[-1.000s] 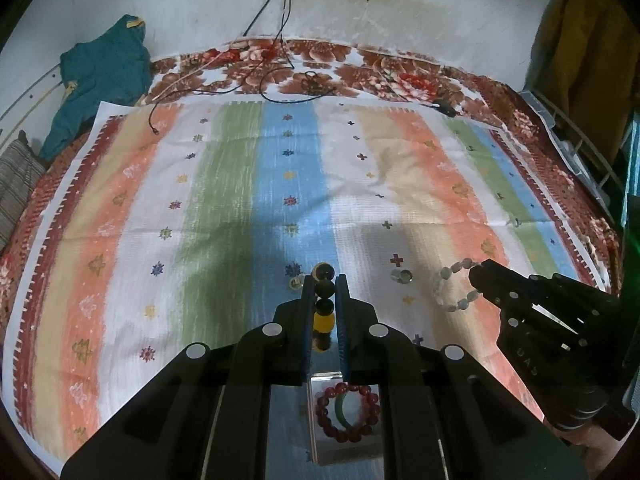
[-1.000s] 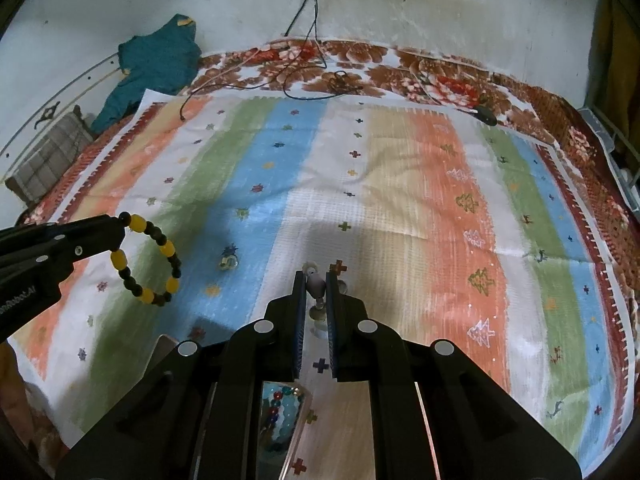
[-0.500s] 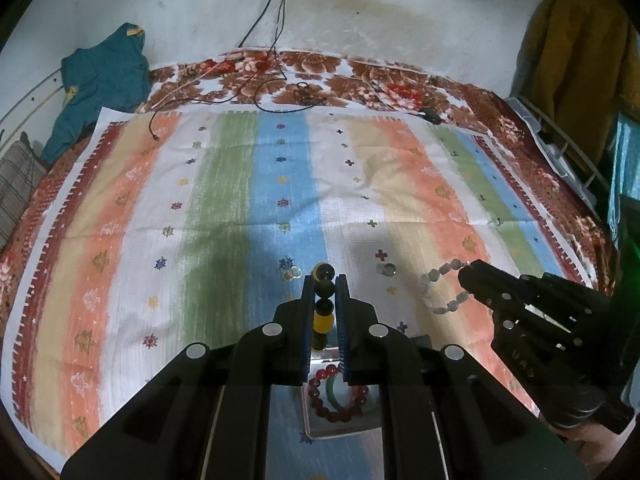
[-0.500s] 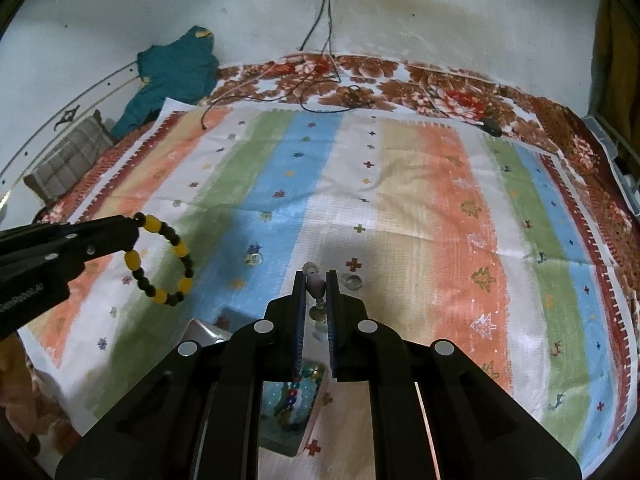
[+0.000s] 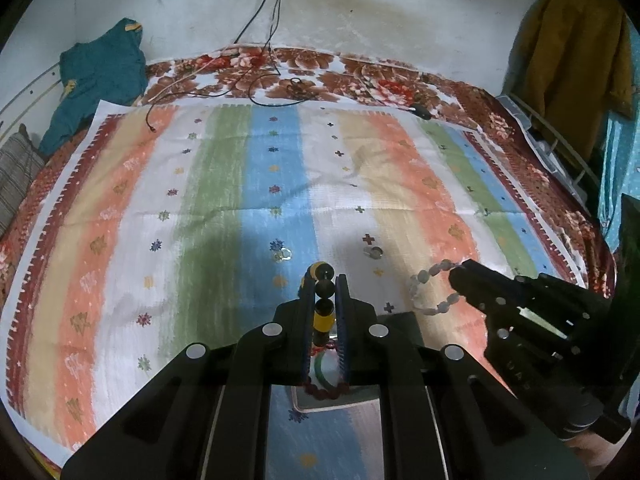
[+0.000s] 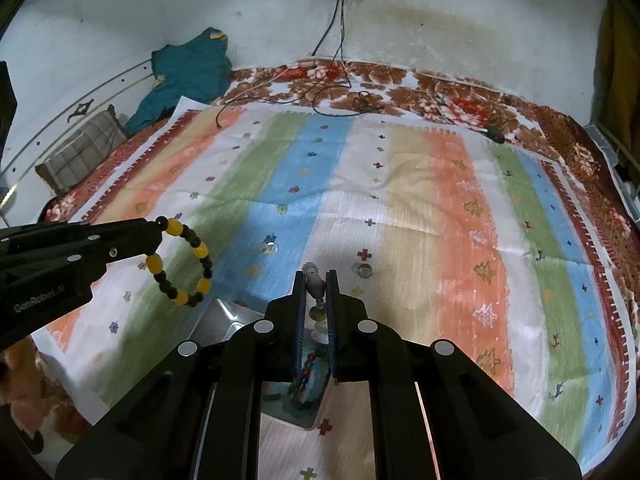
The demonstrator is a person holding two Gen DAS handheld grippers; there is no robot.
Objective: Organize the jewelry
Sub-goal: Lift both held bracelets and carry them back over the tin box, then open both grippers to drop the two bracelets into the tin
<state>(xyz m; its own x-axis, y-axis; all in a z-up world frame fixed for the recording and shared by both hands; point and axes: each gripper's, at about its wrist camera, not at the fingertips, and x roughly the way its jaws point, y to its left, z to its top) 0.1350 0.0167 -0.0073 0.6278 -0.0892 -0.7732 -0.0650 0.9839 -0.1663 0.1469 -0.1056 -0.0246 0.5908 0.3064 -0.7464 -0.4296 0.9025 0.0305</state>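
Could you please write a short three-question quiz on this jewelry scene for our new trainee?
1. True or false: the left gripper is shut on the yellow-and-black bracelet.
2. What does the right gripper hold? A) pale bracelet B) a watch C) nothing
3. How many small rings lie loose on the striped cloth?

Key: 1 true; 2 A; 3 two, the other on the blue stripe.
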